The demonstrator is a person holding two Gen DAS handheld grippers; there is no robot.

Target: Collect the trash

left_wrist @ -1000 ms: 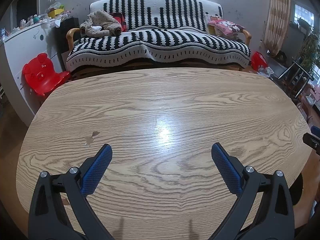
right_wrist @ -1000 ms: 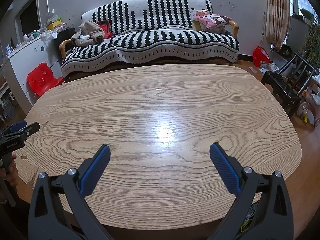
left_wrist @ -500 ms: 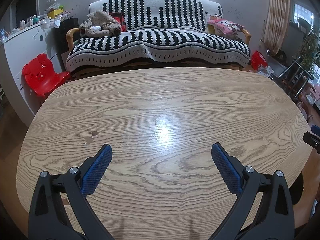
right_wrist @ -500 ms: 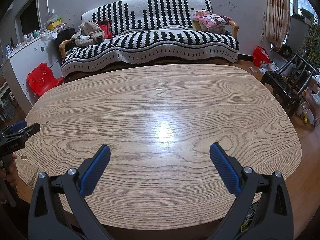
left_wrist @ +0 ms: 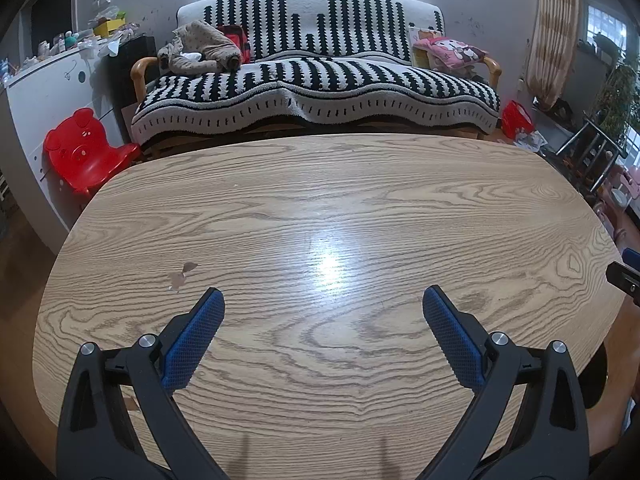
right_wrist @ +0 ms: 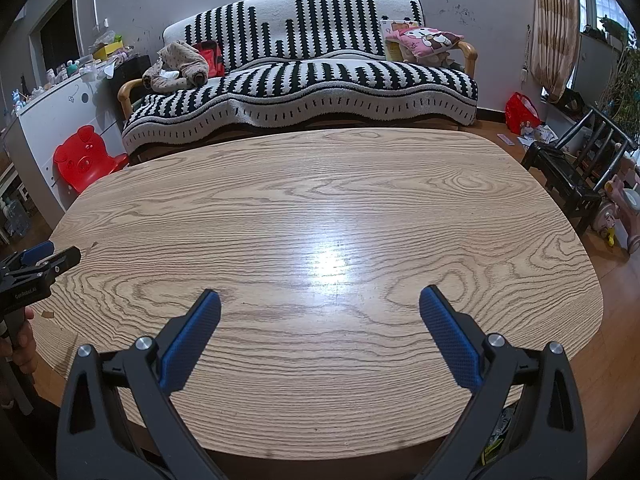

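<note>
My left gripper (left_wrist: 323,298) is open and empty, held above the near part of an oval wooden table (left_wrist: 360,208). My right gripper (right_wrist: 320,300) is open and empty above the same table (right_wrist: 340,184). No trash item shows on the tabletop; only small chipped marks (left_wrist: 180,276) in the veneer lie ahead of the left fingers. The left gripper also shows at the left edge of the right wrist view (right_wrist: 36,268). The right gripper's tip shows at the right edge of the left wrist view (left_wrist: 626,272).
A black-and-white striped sofa (left_wrist: 316,92) stands behind the table. A red child's chair (left_wrist: 86,152) and a white cabinet (left_wrist: 48,92) are at the left. A black chair (right_wrist: 576,168) and a red bag (right_wrist: 520,108) are at the right.
</note>
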